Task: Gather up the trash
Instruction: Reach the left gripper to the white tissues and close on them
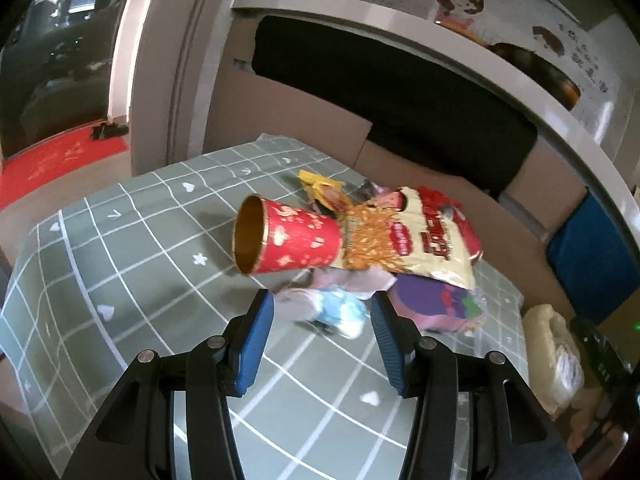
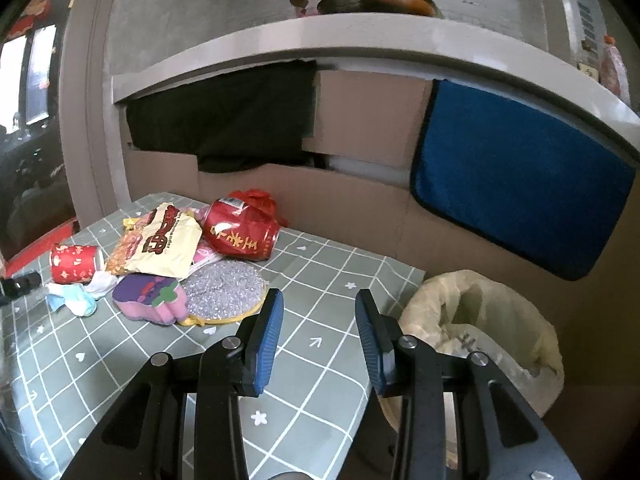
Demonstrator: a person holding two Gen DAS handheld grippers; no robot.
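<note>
The left hand-held gripper (image 1: 322, 312) hangs over the bench with its blue-padded jaws spread wide and nothing between the pads, aimed at the crumpled light-blue and white wrapper (image 1: 340, 310) at the near edge of the litter. The right hand-held gripper (image 2: 319, 312) stands about half open, also empty, over bare cloth between the pile and the bin. Judging by how things lie, the collecting is barely begun or at an early stage: the heap still sits together on the bench covered in a grey-green checked cloth (image 2: 304, 392), with a red paper cup on its side (image 1: 286, 236), a cream and red snack bag (image 1: 416, 236), a crumpled shiny red bag (image 2: 240, 232), a purple and pink plush-looking piece (image 2: 152, 298) and a round silvery glitter pad with a yellow rim (image 2: 224, 292). The waste bin lined with a pale plastic bag (image 2: 480, 328) waits just beside the bench's right-hand edge, mouth open; I cannot tell what, if anything, is already in it. Room is good on the near and left side of the cloth, which lies bare. Behind the pile a brown cardboard wall (image 2: 340, 196) closes in, so approaches from the front look easiest, and the carry to the bin crosses the bench edge with nothing in the way.
</note>
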